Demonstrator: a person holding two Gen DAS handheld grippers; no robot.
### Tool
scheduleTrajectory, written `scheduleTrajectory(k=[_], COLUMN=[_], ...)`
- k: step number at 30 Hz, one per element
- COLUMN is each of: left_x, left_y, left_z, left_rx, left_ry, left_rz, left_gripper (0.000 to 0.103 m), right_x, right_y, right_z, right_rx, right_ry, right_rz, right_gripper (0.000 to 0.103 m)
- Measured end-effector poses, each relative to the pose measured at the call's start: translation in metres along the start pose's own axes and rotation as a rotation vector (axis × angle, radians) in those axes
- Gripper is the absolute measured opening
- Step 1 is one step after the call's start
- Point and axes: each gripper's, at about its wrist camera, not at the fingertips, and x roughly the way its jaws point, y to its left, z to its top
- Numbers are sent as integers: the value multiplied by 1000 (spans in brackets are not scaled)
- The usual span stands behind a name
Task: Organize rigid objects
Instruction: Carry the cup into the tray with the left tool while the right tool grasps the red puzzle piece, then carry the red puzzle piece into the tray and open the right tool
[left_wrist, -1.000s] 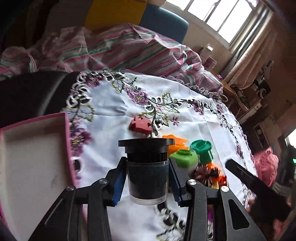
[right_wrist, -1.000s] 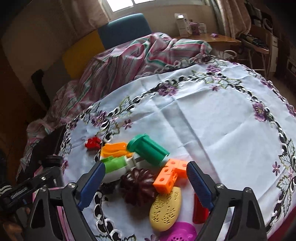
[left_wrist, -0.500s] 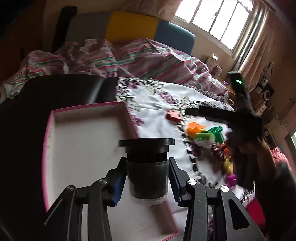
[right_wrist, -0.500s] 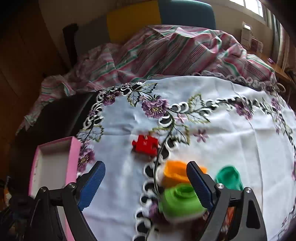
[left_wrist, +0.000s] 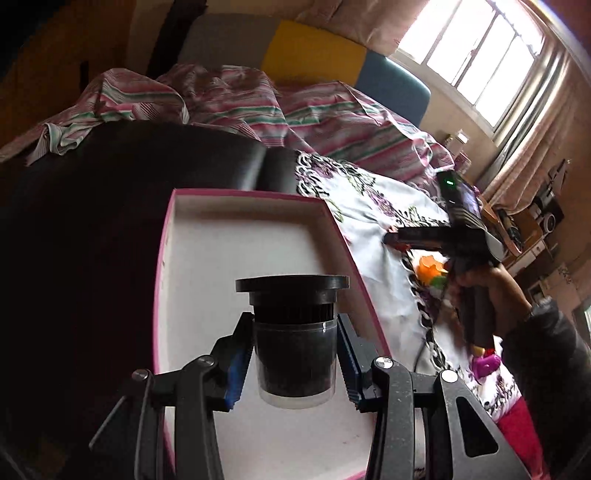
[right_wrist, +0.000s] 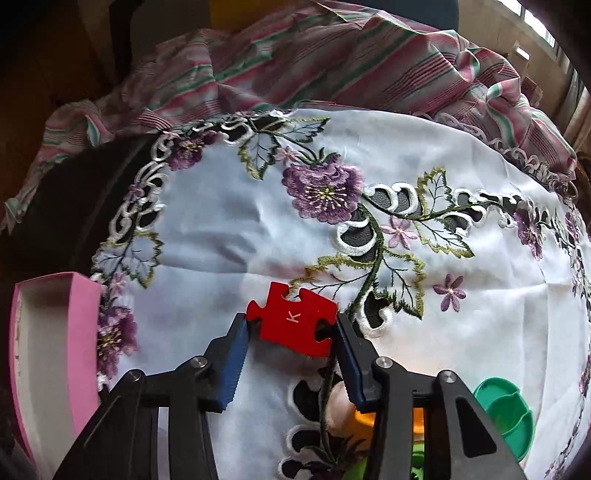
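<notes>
Left tongs grip a black-capped jar, upright over the pink box. Beyond, right tongs, jaws just closed in, pinch a red puzzle piece on the embroidered cloth; box lies to their left.

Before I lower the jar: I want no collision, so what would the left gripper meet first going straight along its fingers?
Probably the bare white floor of the pink box; the left gripper holds the black-capped jar over it, though depth is unclear.
</notes>
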Motion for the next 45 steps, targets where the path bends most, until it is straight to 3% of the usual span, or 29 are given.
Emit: scheduleTrajectory(k=[8, 18, 21, 23, 30, 37, 45], left_x=[25, 78, 82, 77, 24, -17, -52], left_y=[14, 37, 44, 45, 39, 31, 37], left_z=[29, 66, 69, 68, 43, -2, -31], left_rx=[-5, 16, 18, 11, -28, -50, -78], left_ry=[-6, 12, 5, -9, -88, -108, -131], left_rz=[31, 205, 253, 261, 226, 284, 335], left_gripper=[44, 44, 52, 61, 65, 71, 74], right_x=[-64, -92, -92, -91, -103, -118, -109], right_y=[24, 47, 50, 51, 63, 110, 162], right_z=[-41, -102, -112, -116, -117, -113, -122], right_rx=[-126, -210, -212, -211, -201, -267, -336], right_ry=[-105, -149, -147, -143, -176, -215, -178], right_rz=[65, 88, 97, 100, 139, 215, 288], right_gripper=[46, 46, 46, 46, 46, 46, 46])
